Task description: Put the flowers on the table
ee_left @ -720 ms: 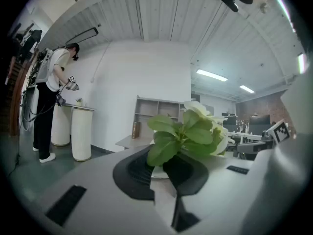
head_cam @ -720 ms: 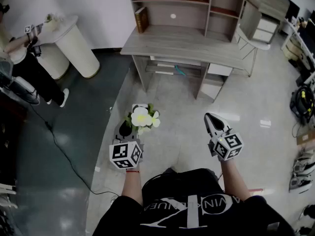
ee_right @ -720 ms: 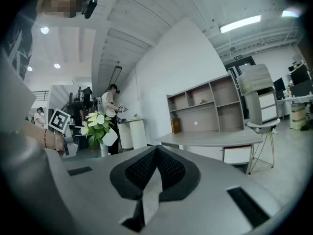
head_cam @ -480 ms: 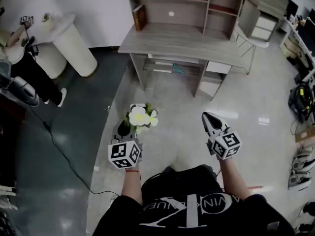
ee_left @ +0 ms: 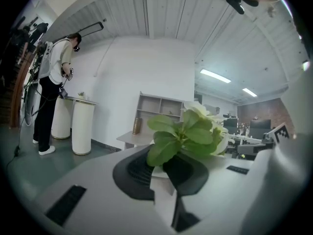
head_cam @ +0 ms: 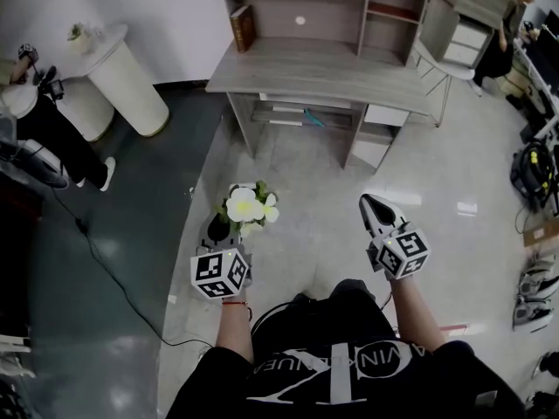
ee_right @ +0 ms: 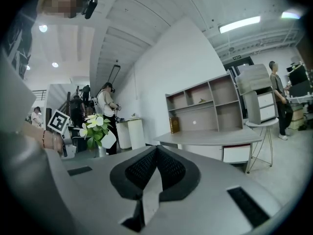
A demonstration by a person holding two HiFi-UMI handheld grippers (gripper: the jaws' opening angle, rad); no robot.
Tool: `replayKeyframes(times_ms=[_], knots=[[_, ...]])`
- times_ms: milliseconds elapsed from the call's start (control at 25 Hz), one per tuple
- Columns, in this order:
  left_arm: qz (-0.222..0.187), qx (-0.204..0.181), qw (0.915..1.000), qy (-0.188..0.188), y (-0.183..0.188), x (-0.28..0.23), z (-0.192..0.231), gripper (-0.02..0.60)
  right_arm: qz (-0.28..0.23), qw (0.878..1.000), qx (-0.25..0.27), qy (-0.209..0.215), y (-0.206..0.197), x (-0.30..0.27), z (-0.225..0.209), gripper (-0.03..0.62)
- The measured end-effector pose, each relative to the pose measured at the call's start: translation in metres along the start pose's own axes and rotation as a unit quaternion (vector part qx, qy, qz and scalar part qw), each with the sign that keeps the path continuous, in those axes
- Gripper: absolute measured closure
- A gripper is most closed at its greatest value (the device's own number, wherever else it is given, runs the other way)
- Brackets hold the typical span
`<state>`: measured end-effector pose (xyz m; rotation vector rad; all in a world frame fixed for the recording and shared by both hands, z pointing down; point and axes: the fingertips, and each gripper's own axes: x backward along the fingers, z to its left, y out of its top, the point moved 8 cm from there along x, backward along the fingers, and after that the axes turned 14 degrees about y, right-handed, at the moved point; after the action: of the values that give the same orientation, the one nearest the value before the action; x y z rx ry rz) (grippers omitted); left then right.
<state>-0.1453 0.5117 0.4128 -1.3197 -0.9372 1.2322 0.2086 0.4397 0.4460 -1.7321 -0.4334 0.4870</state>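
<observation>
Between the closed jaws of my left gripper (head_cam: 225, 228) sit the white flowers with green leaves in a small white pot (head_cam: 248, 208), held upright, blooms rising just past the fingertips. Beside it my right gripper (head_cam: 370, 204) is pressed shut on nothing. Straight ahead of both and well apart stands the grey wooden table with shelves (head_cam: 325, 70), so I judge the left carries forward.

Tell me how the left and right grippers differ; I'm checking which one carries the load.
The left gripper is clamped on the flowers; the right gripper is shut and empty. The left gripper's jaws are held apart by them; the right gripper's jaws touch. Both point toward the desk.
</observation>
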Motion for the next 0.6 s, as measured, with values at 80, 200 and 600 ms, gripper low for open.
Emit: replayKeyframes(times_ms=[80,200,600], knots=[[0.001,0.003,1.0000,0.002,0.000,-0.001,0.005,0.534,-0.001,1.000,0.000,0.000,0.001,-0.003,0.003,0.583],[0.004,0.012,0.9999,0.004,-0.001,-0.004,0.010,0.534,0.002,1.000,0.000,0.002,0.001,-0.006,0.005,0.583],[0.032,0.029,0.9991,-0.004,-0.012,-0.037,0.014,0.534,0.016,1.000,-0.017,-0.015,0.002,-0.026,-0.016,0.583]])
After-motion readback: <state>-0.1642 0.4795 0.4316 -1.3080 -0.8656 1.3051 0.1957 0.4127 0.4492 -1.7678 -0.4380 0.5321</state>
